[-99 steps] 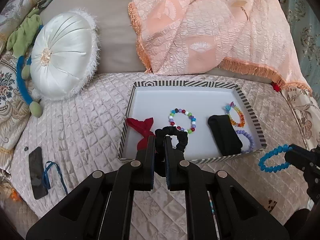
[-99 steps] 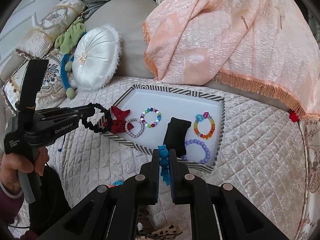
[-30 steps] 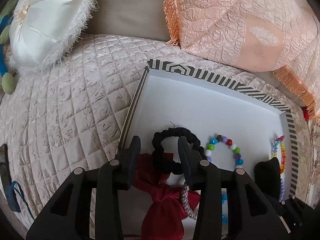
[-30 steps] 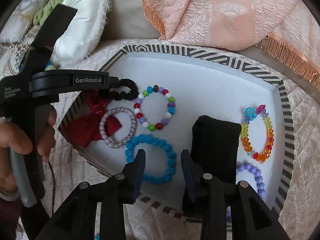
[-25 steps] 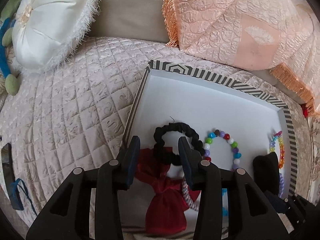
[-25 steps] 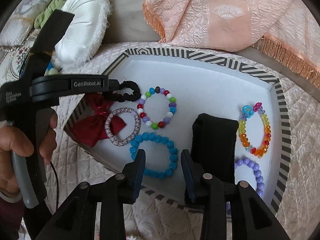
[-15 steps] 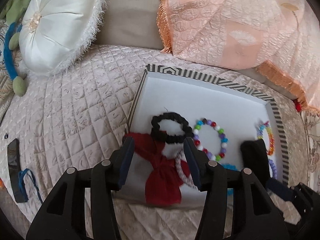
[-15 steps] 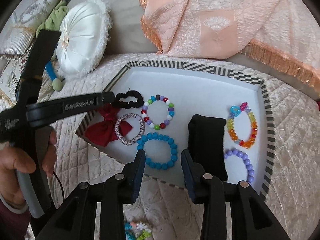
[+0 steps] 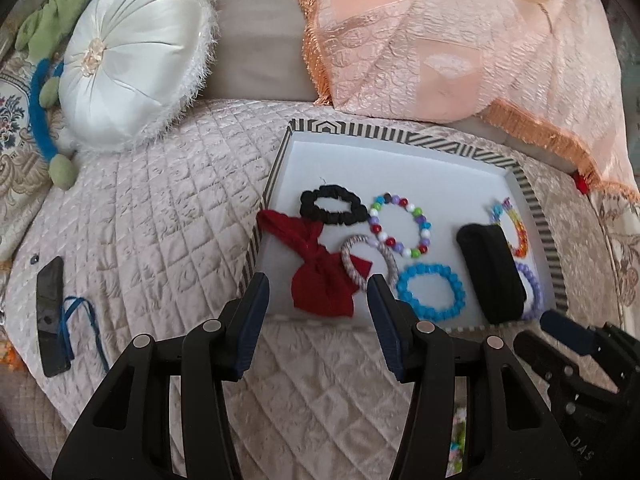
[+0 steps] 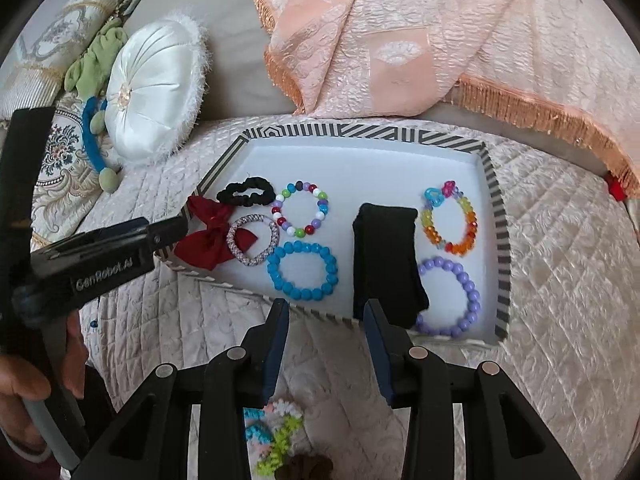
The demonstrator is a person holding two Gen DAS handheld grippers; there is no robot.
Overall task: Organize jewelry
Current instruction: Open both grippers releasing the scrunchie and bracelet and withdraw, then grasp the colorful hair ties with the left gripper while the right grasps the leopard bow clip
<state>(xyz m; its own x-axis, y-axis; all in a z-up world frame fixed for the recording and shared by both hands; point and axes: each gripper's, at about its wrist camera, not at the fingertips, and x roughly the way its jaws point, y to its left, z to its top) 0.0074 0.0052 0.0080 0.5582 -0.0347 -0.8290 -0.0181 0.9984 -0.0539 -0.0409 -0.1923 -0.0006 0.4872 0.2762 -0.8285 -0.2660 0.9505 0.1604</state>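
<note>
The striped-rim tray lies on a quilted bedspread. In it are a black scrunchie, a red bow, a woven band, a mixed-colour bead bracelet, a blue bead bracelet, a black folded cloth, a rainbow bracelet and a purple one. My left gripper hangs open and empty above the tray's near left corner. My right gripper is open and empty over the near rim.
A white round cushion and a peach fringed throw lean behind the tray. A dark flat object with a blue cord lies far left. Loose colourful hair ties lie on the quilt under my right gripper. A hand holds the left gripper.
The left jaws opened and let go of the black scrunchie, which stays in the tray beside the bow. Both grippers drew back and upward from the tray, the blue bracelet left inside.
</note>
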